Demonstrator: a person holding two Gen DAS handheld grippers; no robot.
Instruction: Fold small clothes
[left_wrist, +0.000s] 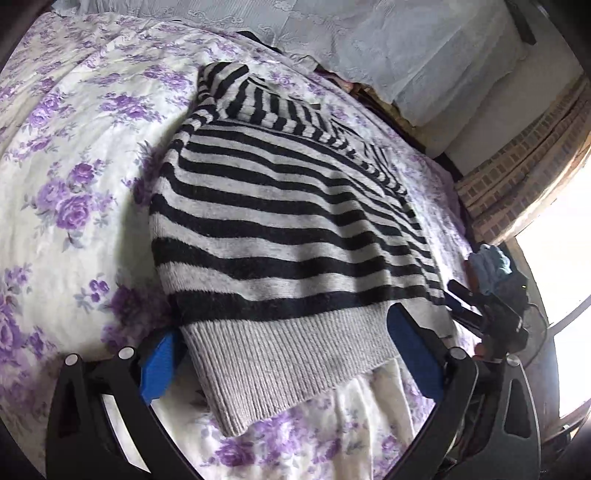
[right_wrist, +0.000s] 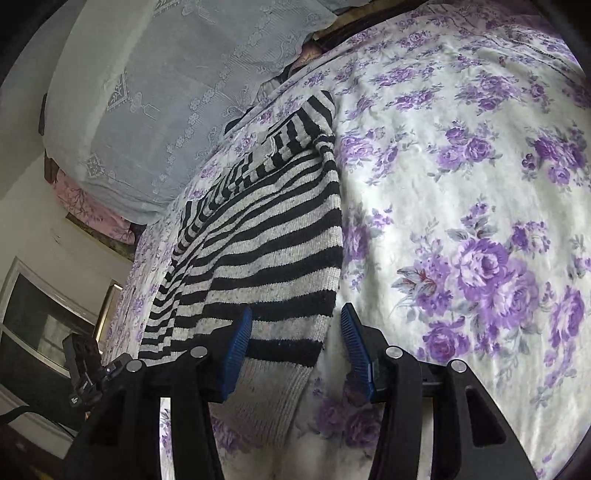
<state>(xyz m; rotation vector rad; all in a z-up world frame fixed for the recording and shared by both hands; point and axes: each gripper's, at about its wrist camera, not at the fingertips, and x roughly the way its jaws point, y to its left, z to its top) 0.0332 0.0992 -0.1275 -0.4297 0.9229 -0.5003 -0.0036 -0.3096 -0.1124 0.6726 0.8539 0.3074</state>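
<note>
Striped sweater (left_wrist: 288, 229) flat on the floral bed (left_wrist: 66, 155), centre frame | left gripper (left_wrist: 277, 354) jaws apart, straddling the grey hem | right gripper (right_wrist: 297, 350) jaws apart over hem corner, lower centre

Striped sweater (right_wrist: 258, 240) between tool (right_wrist: 295, 343) pads

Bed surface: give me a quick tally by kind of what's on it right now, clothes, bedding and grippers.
Black-and-grey striped knit sweater: 1
White bedspread with purple flowers: 1
Pale lace-covered pillow: 1
Two-finger grippers with blue pads, left gripper and right gripper: 2
Total: 5
</note>
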